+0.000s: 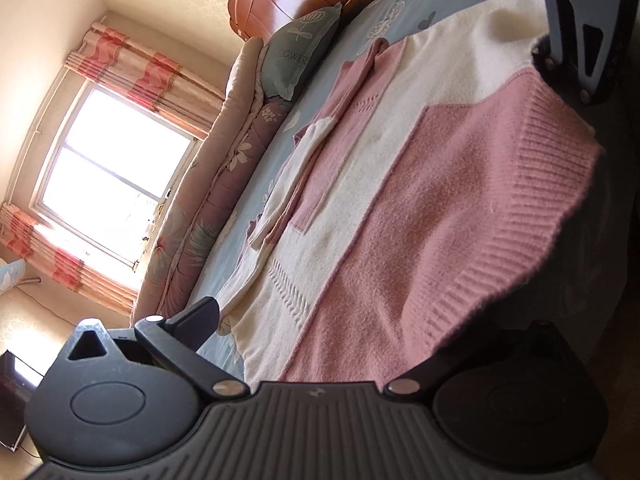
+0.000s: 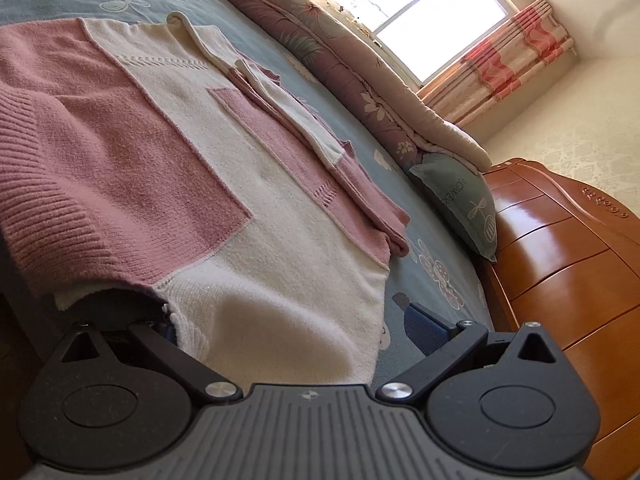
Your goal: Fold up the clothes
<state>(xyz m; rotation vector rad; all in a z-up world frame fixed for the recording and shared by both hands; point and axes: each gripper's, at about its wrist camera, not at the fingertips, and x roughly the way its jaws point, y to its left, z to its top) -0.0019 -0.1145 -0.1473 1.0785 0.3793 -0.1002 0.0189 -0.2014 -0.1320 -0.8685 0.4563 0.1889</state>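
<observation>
Left wrist view: a pink and cream knitted sweater (image 1: 400, 184) lies spread on a bed (image 1: 280, 152), its sleeves already folded in toward the side nearer the window (image 1: 116, 168). The left claw (image 1: 320, 344) stands wide apart around the ribbed hem; whether it has any cloth cannot be told. The right claw (image 1: 576, 40) shows at the hem's far corner.

Right wrist view: the right claw (image 2: 288, 332) is spread around the sweater's (image 2: 200, 152) cream corner, not visibly pinching. The bed's (image 2: 432, 264) blue sheet lies bare between sweater and pillow (image 2: 460, 200).

Likely risks: closing on one layer only, or lifting the corners unevenly, would skew the fold and disturb the sleeves.
</observation>
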